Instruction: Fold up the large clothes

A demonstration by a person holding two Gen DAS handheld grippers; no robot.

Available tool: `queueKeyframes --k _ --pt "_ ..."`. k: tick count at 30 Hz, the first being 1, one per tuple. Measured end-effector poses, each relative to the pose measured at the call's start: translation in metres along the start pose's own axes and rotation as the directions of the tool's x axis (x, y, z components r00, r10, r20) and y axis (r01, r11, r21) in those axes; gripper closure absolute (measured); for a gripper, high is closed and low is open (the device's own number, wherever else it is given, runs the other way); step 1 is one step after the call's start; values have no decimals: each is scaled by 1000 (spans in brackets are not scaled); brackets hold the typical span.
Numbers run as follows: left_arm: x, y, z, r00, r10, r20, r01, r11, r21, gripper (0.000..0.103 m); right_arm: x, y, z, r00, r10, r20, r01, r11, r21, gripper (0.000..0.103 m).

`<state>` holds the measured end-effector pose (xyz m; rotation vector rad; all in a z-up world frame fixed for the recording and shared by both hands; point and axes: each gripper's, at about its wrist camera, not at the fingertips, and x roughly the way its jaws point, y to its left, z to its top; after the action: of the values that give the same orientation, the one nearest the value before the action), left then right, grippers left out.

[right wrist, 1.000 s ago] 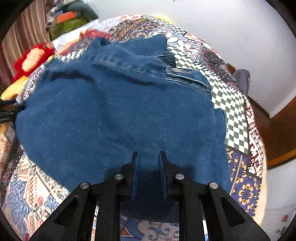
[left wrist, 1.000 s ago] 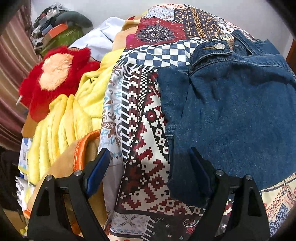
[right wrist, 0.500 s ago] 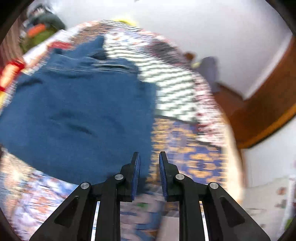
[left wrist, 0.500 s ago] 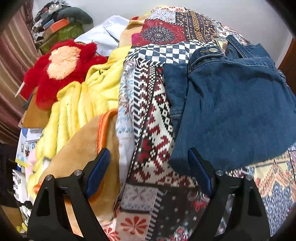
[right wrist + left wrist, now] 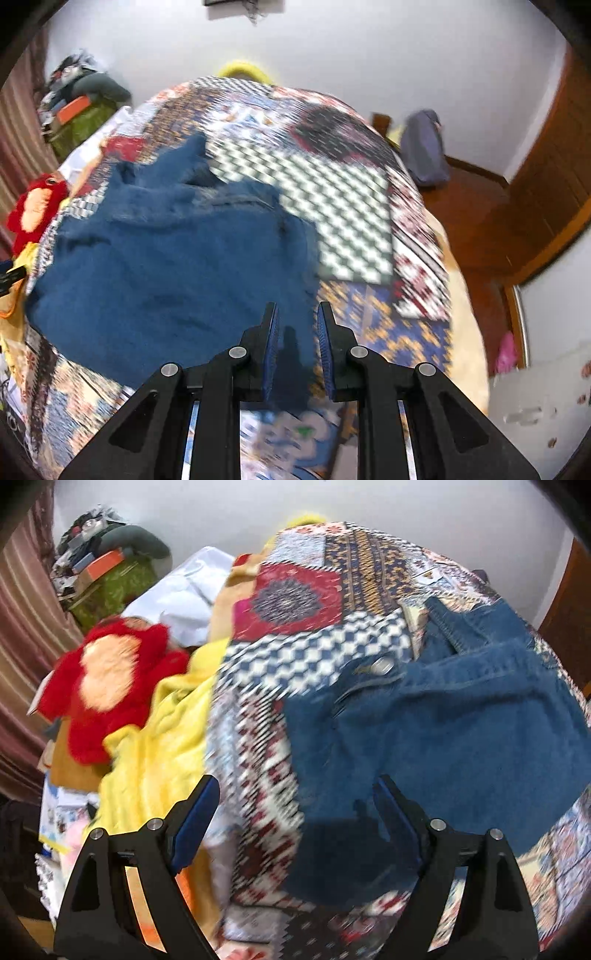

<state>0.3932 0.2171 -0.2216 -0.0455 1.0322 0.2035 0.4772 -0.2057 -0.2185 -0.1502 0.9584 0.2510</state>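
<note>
A pair of blue jeans lies folded on the patchwork bedspread; its metal waist button faces the far side. The jeans also show in the right wrist view, left of centre. My left gripper is wide open and empty, hovering over the near left corner of the jeans. My right gripper hovers above the near right edge of the jeans, jaws a narrow gap apart with nothing between them. Both views are motion-blurred.
A red plush toy and a yellow blanket lie left of the bedspread. A cluttered green box stands at the back left. A wooden door and floor lie to the right, with a grey bag by the wall.
The right gripper has pulled back and up from the jeans and swung right, then back toward centre. The left gripper backed off, then shifted closer over the jeans' corner. Both stayed empty.
</note>
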Motion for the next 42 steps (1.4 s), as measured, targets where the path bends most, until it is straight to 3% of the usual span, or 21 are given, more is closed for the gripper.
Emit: queueKeyframes --k 11,15,19,20,21,22,23,25,29,32,37,40,42 --pt "65 -54 54 998 -58 -30 58 998 7 18 65 104 49 980 187 -70 -193 977 -91 87" --pt "86 -58 58 999 35 -18 -34 999 39 17 103 129 48 983 135 -122 -154 975 -160 87" --pt "100 -41 56 1000 4 -28 -4 1000 -13 6 107 121 45 985 140 -103 -156 974 -162 87" --pt "102 -37 55 1000 -5 -27 4 1000 -23 5 107 119 46 985 138 -105 -154 975 -163 81" --pt "103 -36 55 1000 -6 -25 5 1000 -24 4 108 116 46 988 113 -103 -130 977 -172 56" --pt "103 -36 54 1000 1 -24 -1 1000 -18 4 108 114 45 996 29 -79 -44 981 -190 34" --pt "103 -37 52 1000 10 -23 -11 1000 -11 4 108 111 44 997 -59 -47 48 977 -208 1" --pt "101 -38 48 999 46 -21 -45 999 18 4 113 104 37 985 -172 17 171 952 -256 0" --pt "90 -28 41 990 139 0 -139 988 73 4 108 77 30 993 -117 -35 109 977 -182 0" --pt "72 -2 35 992 128 -1 -128 992 4 5 91 71 26 992 -123 -18 118 978 -174 0" --pt "29 20 8 999 14 38 -11 997 -74 5 48 75 14 999 0 32 5 989 -150 0" --pt "22 10 -15 999 34 31 -34 999 0 5 35 89 0 996 88 16 -84 984 -156 0" --pt "25 7 -34 997 80 9 -80 995 51 5 37 100 -11 995 100 -19 -102 978 -181 0"
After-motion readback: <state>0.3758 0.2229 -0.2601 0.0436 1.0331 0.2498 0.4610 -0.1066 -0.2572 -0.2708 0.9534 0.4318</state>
